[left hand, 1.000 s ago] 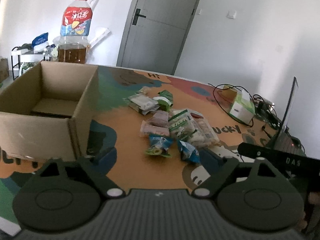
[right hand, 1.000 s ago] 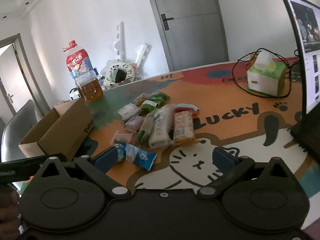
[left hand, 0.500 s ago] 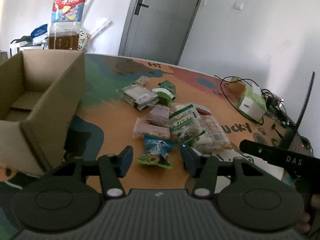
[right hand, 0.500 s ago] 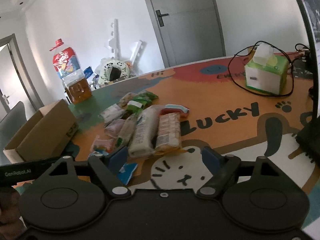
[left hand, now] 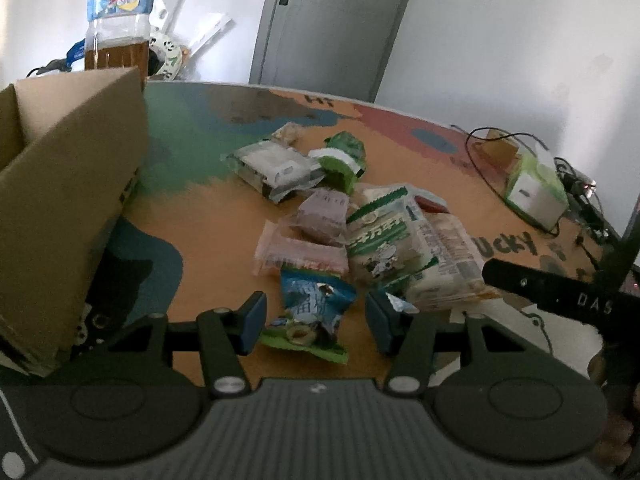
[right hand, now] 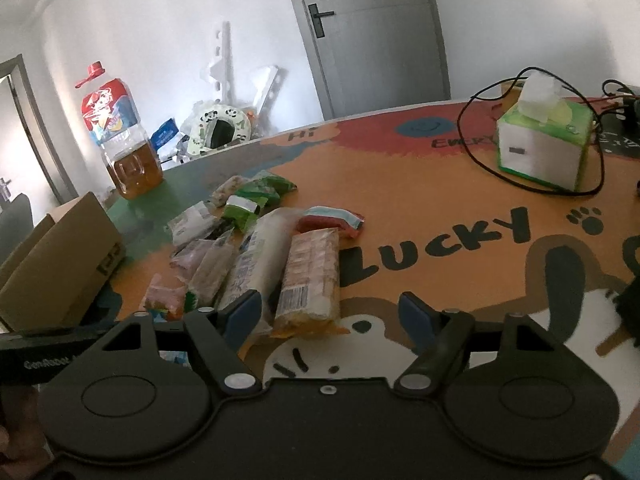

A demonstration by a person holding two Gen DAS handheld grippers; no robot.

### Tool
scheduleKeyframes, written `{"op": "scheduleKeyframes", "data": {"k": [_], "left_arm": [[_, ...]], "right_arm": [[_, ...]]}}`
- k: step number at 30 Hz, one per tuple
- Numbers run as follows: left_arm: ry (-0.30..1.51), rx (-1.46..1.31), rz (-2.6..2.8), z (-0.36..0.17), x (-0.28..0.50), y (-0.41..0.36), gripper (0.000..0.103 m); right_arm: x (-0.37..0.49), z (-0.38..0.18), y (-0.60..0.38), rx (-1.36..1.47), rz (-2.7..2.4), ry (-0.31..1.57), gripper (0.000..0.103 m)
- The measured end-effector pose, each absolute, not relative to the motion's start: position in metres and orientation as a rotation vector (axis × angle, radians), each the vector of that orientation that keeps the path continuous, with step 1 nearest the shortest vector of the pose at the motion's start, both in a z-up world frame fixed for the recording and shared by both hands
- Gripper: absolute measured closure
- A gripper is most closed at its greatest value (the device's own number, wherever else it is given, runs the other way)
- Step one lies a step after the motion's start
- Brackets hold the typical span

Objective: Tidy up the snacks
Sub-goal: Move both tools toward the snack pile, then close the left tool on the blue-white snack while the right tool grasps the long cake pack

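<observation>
- On the table (left hand: 224,216): my left gripper (left hand: 316,322) open, blue snack pack (left hand: 312,312) btwn pads, not touching
- My right gripper (right hand: 330,314) closing, orange cracker pack (right hand: 310,280) btwn pads, no contact yet

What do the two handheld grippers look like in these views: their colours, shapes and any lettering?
The left gripper has a grey ribbed body, two round black discs, angular black linkages with silver pivots, and blue pads. The right gripper is built the same but with a smooth black body. White lettering shows on each gripper's side bar seen from the other's camera.
</observation>
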State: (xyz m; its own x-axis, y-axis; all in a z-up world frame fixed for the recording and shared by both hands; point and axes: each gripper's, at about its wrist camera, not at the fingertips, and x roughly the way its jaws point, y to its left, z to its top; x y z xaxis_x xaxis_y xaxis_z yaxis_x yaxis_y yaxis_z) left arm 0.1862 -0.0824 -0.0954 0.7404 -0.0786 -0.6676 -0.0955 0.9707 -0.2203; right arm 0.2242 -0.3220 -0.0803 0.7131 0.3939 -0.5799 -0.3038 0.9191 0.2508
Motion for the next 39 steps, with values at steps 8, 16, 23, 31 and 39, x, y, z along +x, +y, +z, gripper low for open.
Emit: {"op": "scheduleKeyframes", "data": {"k": [8, 16, 23, 31, 39], "left_arm": [[0.752, -0.215, 0.022, -0.099, 0.191, -0.089, 0.049], [0.745, -0.25, 0.034, -0.099, 0.185, -0.078, 0.074], [0.732, -0.277, 0.014, -0.095, 0.17, -0.075, 0.077], [0.664, -0.28, 0.008, -0.074, 0.148, -0.067, 0.077], [0.591, -0.274, 0.024, -0.05, 0.129, -0.054, 0.077]], "right_arm": [[0.244, -0.089, -0.309, 0.112, 0.399, 0.702, 0.03], [0.241, -0.092, -0.298, 0.055, 0.419, 0.726, 0.066], [0.223, -0.086, -0.31, 0.108, 0.444, 0.722, 0.067], [0.204, -0.066, -0.312, 0.124, 0.439, 0.659, 0.067], [0.188, -0.047, -0.297, 0.117, 0.471, 0.596, 0.067]]}}
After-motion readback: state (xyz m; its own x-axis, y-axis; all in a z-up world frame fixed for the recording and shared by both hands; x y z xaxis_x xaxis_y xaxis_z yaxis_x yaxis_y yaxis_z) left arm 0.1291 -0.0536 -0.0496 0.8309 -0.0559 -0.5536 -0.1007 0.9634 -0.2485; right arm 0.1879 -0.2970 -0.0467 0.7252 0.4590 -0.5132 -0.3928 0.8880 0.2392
